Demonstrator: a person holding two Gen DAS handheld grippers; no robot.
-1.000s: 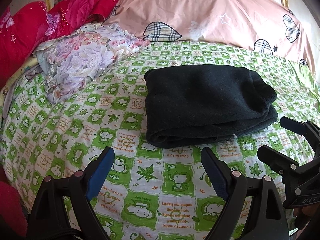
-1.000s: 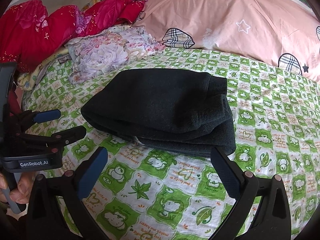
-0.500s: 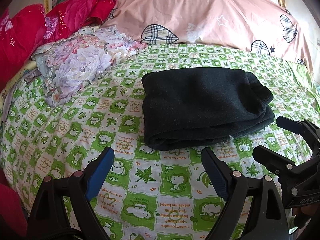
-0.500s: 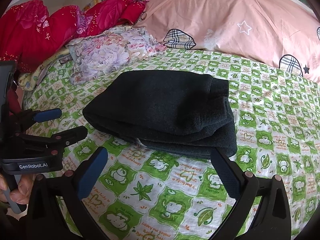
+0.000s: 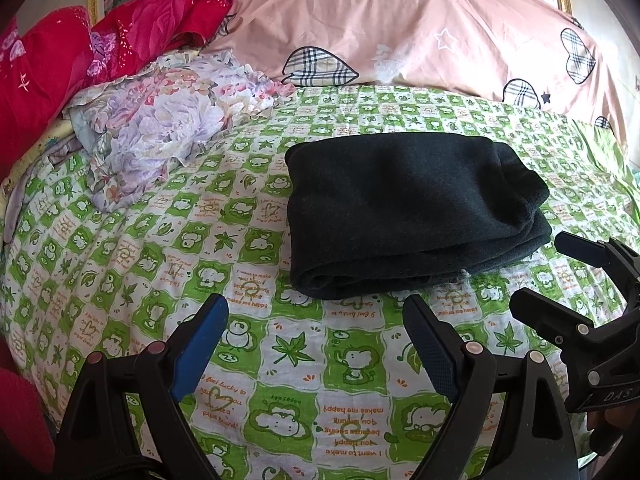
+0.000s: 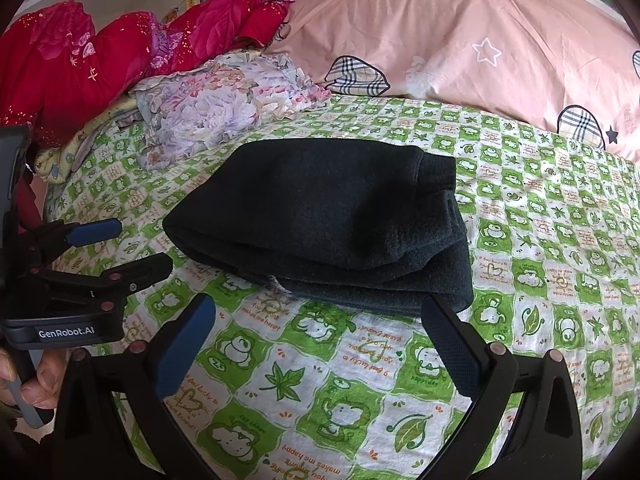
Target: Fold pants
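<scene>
Folded dark pants point(image 5: 404, 216) lying flat on the bed sheet point(image 5: 280, 360), a compact stack of layers, folded edge toward the cameras. Left gripper point(image 5: 316, 344) spread wide, empty, blue-padded fingers point(image 5: 200, 344) apart, hovering over the sheet just short of the near edge of the pants; no contact. Pants ahead of the gap and a bit to the right in left wrist view. Right gripper point(image 6: 320, 340) also released and wide, holding nothing; right-hand fingertip overlapping the near right corner of the pants point(image 6: 328, 220) in view, touching or not: cannot tell. Left fingertip over bare sheet. Each gripper visible in the other's camera, beside the pants on opposite sides.

Writing: "GenRobot.AI" label point(image 6: 66, 333) on the left gripper body seen from the right wrist; partial "DAS" on the right gripper body in left wrist view. Sheet a green-and-white check with cartoon monkeys, leaves, orange text including "I want to make you happy", "Good lucky to you". Pink pillow point(image 5: 420, 28) with plaid hearts behind the pants, floral cloth point(image 5: 168, 120) and red quilt point(image 5: 80, 48) at back left. Person's fingertips point(image 6: 36, 384) gripping the left handle.
</scene>
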